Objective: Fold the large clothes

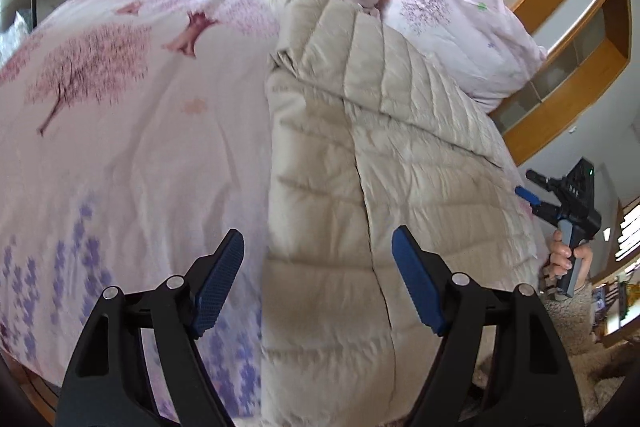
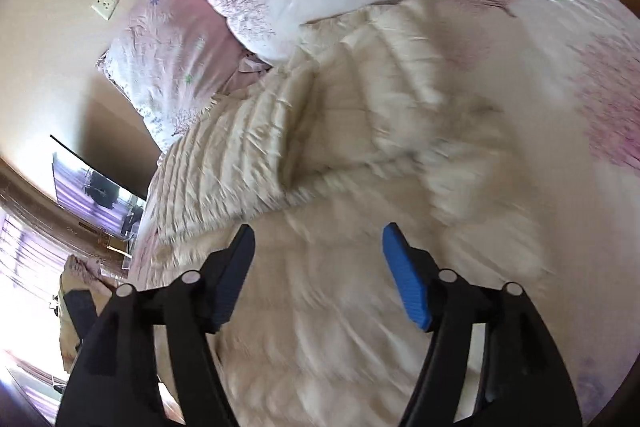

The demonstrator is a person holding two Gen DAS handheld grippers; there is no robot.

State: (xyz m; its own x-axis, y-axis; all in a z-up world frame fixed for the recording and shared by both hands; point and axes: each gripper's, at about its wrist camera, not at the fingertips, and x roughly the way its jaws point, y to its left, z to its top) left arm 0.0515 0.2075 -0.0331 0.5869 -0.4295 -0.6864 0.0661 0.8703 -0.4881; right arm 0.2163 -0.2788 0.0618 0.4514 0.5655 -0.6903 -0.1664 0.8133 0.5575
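The bed (image 1: 120, 147), under a pink tree-printed cover, carries everything, and places are given from the cream quilted jacket (image 1: 360, 167) laid lengthwise on it. The jacket is seen partly folded, one long panel doubled over along a seam. Beyond its far end two pillows (image 1: 452, 27) are stacked; beside its long edge, bare cover is left.

The left tool (image 1: 318, 279) is held above the near end of the jacket, jaws wide apart and empty. The right tool (image 2: 318, 275) is held over the jacket's other side, also parted, with nothing seen between the pads; that view is blurred.

Since nothing is gripped, the puffy fill could spring the doubled panel back open. A shallow pinch might take only the top layer, so the fold would be dragged askew.
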